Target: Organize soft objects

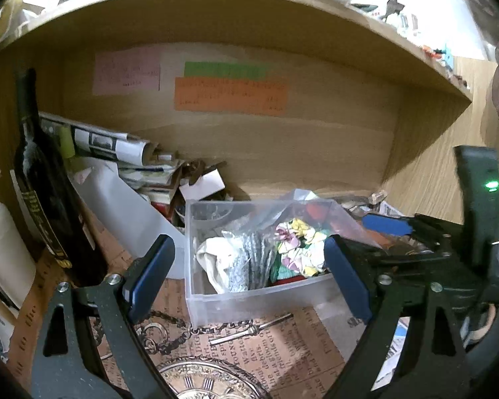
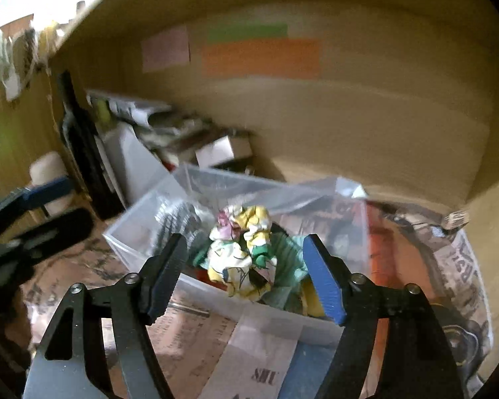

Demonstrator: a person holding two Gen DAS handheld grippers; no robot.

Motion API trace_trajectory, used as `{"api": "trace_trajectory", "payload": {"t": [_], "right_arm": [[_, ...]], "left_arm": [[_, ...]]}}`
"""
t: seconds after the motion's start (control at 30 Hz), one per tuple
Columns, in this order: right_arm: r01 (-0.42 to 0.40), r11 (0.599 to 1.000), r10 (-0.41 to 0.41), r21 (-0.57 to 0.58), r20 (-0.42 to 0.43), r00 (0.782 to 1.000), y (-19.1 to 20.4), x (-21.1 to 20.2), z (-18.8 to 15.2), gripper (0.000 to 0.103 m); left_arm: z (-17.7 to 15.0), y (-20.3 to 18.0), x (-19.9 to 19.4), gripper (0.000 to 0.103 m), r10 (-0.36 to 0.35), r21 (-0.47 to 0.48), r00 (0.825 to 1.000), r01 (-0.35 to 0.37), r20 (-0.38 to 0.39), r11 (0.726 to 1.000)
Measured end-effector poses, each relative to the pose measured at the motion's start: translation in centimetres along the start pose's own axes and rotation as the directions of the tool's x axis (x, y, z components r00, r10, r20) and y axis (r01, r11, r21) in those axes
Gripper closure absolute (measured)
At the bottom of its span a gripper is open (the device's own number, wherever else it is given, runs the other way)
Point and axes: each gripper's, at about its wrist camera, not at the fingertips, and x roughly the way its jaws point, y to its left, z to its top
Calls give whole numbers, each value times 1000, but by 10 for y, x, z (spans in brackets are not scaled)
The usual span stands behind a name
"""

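Both grippers are poised in front of a clear rectangular plastic bin (image 1: 249, 294) that sits on the tabletop under a wooden shelf, so the step in hand looks like the approach to a pick: neither tool carries anything yet. The right gripper (image 2: 246, 276) has its jaws well apart and frames, at the centre of its view, a crumpled floral cloth in yellow, pink and white (image 2: 241, 256) that lies heaped on top of the bin's contents, near the front wall. The left gripper (image 1: 246, 272) also has its jaws spread wide and empty, with the whole bin seen between them in the lower middle of its frame. In that view the floral cloth (image 1: 299, 249) sits in the right half of the bin, beside a grey-and-white patterned fabric (image 1: 249, 262) and a cream-coloured cloth (image 1: 213, 259) to its left, with green fabric (image 2: 286, 259) under it. A crinkled transparent plastic bag (image 2: 316, 196) rises behind the heap at the bin's far right. The next move, as I judge it, calls for the right jaws to go down over the bin's front wall and close on the raised folds of the floral cloth without catching the bag or the green layer beneath. The cloth looks light and loosely bunched, so it should give easily and may drag its neighbours.
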Motion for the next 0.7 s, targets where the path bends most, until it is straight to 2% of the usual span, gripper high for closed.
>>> {"api": "trace_trajectory", "payload": {"t": [0.07, 0.13, 0.3, 0.47, 0.7], "right_arm": [[6, 1000, -6, 13, 42, 999, 0, -16, 3, 31], [11, 1000, -13, 20, 84, 996, 1, -31, 6, 24], [34, 999, -37, 20, 180, 983, 8, -63, 13, 18], [53, 998, -57, 26, 232, 971, 12, -77, 13, 0], [58, 998, -65, 37, 255, 965, 13, -89, 9, 0]], "left_arm": [[2, -2, -6, 11, -5, 2, 1000, 5, 20, 1000], [4, -4, -12, 11, -7, 3, 999, 7, 35, 1000], [10, -9, -31, 5, -7, 8, 996, 6, 85, 1000], [15, -16, -51, 1, -1, 32, 991, -3, 132, 999], [17, -21, -62, 0, 9, 39, 989, -15, 148, 999]]}}
